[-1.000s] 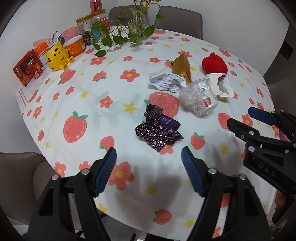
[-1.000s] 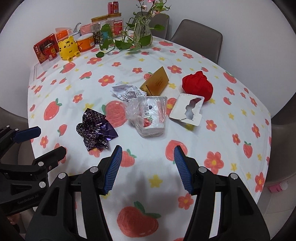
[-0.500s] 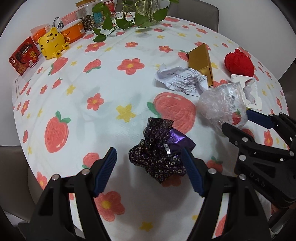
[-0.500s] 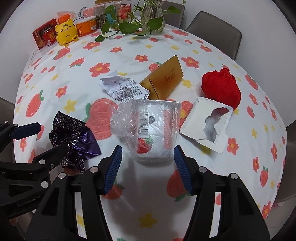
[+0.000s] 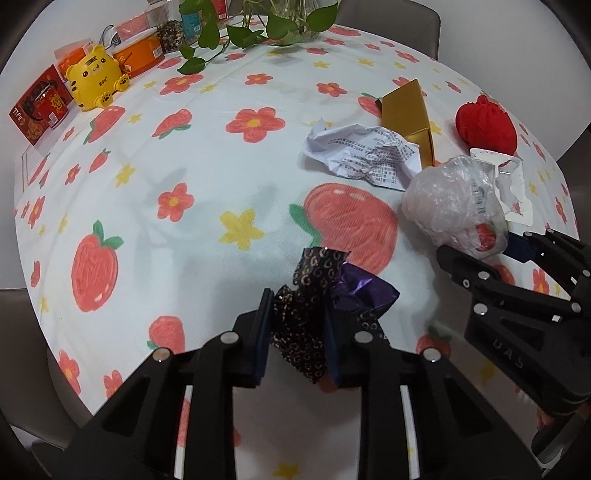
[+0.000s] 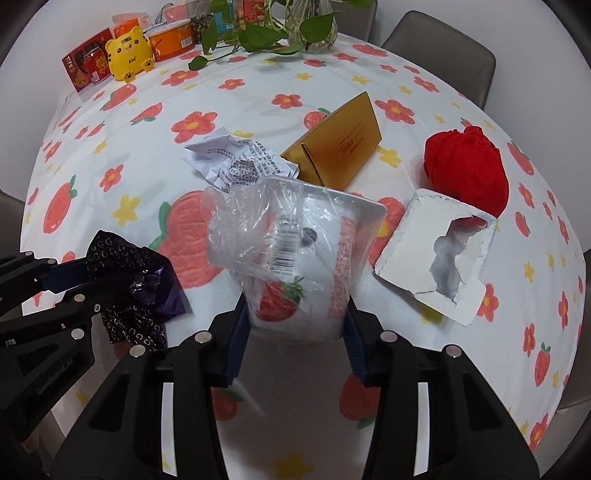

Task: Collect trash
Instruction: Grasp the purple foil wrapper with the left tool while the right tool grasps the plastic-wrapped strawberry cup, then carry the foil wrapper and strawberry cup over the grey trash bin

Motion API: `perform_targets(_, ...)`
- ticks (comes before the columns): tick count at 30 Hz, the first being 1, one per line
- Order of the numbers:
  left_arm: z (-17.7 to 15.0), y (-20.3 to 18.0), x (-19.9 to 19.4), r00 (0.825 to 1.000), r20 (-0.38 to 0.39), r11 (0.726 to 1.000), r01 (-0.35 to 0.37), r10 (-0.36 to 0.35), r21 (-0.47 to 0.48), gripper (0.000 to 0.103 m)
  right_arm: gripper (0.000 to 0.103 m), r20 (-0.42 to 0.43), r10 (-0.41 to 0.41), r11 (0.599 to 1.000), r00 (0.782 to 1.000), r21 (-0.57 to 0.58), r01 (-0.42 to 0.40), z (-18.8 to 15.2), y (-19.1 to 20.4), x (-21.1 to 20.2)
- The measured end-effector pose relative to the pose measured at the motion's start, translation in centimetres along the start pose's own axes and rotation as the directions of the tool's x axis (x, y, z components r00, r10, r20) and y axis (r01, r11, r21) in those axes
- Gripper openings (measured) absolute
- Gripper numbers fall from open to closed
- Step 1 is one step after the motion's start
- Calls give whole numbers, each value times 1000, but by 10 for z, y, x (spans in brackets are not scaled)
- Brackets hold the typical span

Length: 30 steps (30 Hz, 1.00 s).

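A crumpled purple foil wrapper (image 5: 317, 273) lies on the strawberry-print tablecloth (image 5: 207, 177). My left gripper (image 5: 297, 325) points steeply down, and its jaws are closing with the wrapper pinched between the pads. A white strawberry yogurt cup (image 6: 306, 251) wrapped in clear plastic lies on its side. My right gripper (image 6: 295, 332) is closing too, its pads against the cup's base end. Behind them lie a crumpled receipt (image 5: 365, 155), a gold box (image 5: 406, 114), a red crumpled ball (image 6: 465, 166) and a torn white tray (image 6: 436, 251).
At the far left edge stand a yellow tiger toy (image 5: 96, 81), a red box (image 5: 37, 107) and orange tubs (image 5: 138, 59). A glass vase with a trailing plant (image 6: 310, 26) stands at the back. Grey chairs (image 6: 443, 44) ring the table.
Both grippers came down and forward onto the table. The left jaws narrowed from wide apart onto the purple wrapper, and the right jaws drew in around the cup.
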<state>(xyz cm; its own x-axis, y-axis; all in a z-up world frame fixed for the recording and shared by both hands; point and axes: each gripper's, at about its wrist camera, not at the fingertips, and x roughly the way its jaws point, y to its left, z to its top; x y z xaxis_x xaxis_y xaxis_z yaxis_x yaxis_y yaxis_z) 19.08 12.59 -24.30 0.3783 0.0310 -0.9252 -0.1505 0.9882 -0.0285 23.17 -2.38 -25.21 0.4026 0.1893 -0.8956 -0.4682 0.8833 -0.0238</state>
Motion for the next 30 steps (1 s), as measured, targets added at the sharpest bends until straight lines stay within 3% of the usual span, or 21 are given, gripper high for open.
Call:
perform_targets(10, -16, 5, -40, 998, 56, 999, -2, 0, 32, 25, 44, 41, -16, 1000, 999, 27, 15, -17, 9, -36)
perform_targets(19, -40, 2, -69, 995, 94, 993, 18, -30, 119, 25, 44, 88, -74, 993, 993, 98, 65, -54, 22, -80)
perform_targets(30, -70, -60, -95, 987, 118, 945, 65, -107, 320, 25, 44, 108, -168, 956, 980, 261, 136, -123, -5, -128)
